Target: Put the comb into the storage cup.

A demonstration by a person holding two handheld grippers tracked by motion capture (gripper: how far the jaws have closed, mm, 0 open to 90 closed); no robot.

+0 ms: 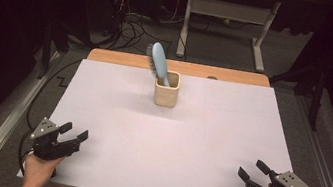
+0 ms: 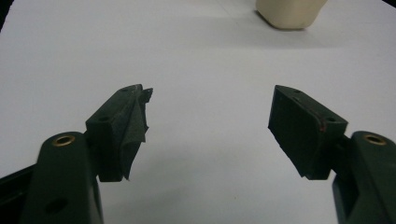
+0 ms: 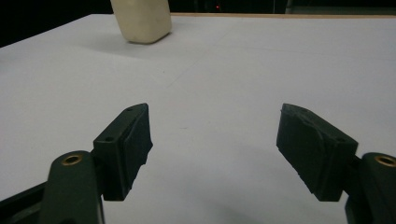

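Left gripper (image 1: 75, 133) is sitting lower left of the high view, jaws apart with nothing between them. Right gripper (image 1: 252, 171) is sitting lower right, jaws wide, also empty. Your hands are resting at the near edge of the white mat (image 1: 115, 116); both look parked at a start pose, well apart from the work.

Brush (image 1: 158, 63) is standing in the cup (image 1: 166, 93), upper centre of the high view, toward the far edge of the mat. Cup is holding it handle-down, so the head is sticking up clear of the rim — probably placed that way so you're getting a free grab on the head or upper handle.

Long axis is running steeply up, tilting toward upper left of the frame; the handle end is leaning on the cup wall. Bristles are facing left, smooth blue back facing right.

In the left gripper view the cup (image 2: 290, 13) is showing at the top edge, right of centre; in the right gripper view the cup (image 3: 141, 21) is sitting upper left. Both grippers are pointing roughly at it.
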